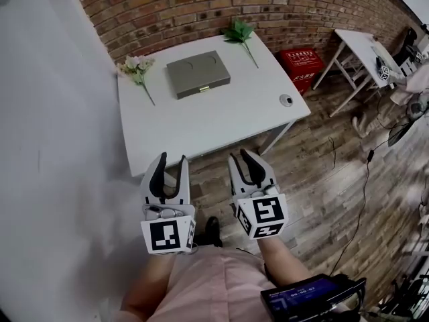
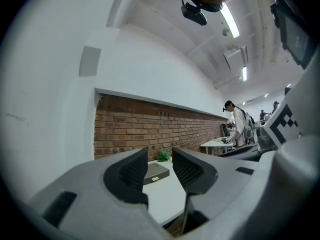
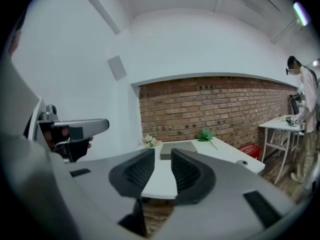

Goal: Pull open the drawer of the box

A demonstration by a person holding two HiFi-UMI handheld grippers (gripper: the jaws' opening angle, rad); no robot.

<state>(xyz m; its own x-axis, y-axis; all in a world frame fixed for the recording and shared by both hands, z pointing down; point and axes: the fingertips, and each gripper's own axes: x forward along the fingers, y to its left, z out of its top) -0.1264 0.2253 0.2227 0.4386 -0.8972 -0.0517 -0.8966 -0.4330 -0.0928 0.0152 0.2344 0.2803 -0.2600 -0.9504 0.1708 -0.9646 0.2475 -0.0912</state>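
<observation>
A white table (image 1: 214, 123) stands against a brick wall (image 1: 201, 5), seen from above by a person standing short of its near edge. A flat grey box (image 1: 198, 74) lies toward the far side of the table, a little left of centre. Its long axis runs left to right across the table, turned slightly so the left end sits nearer the person. The drawer front, with a small brass handle (image 1: 203, 88), is on the long side that faces the near edge. The drawer looks closed.

A sprig of pale flowers (image 1: 137, 66) lies just left of the box. A green sprig (image 1: 239, 31) lies at the far edge, to the right of the box. A small round object (image 1: 286, 100) sits near the right edge, well apart from the box. A red crate (image 1: 300, 62) stands on the wooden floor by the wall, beside the table.

The left gripper (image 1: 171, 158) and the right gripper (image 1: 242, 155) are held side by side in front of the person. They point toward the table but are well short of the box. Each has its jaws apart, with nothing between them. In both gripper views the distant box shows in the gap between the jaws.
</observation>
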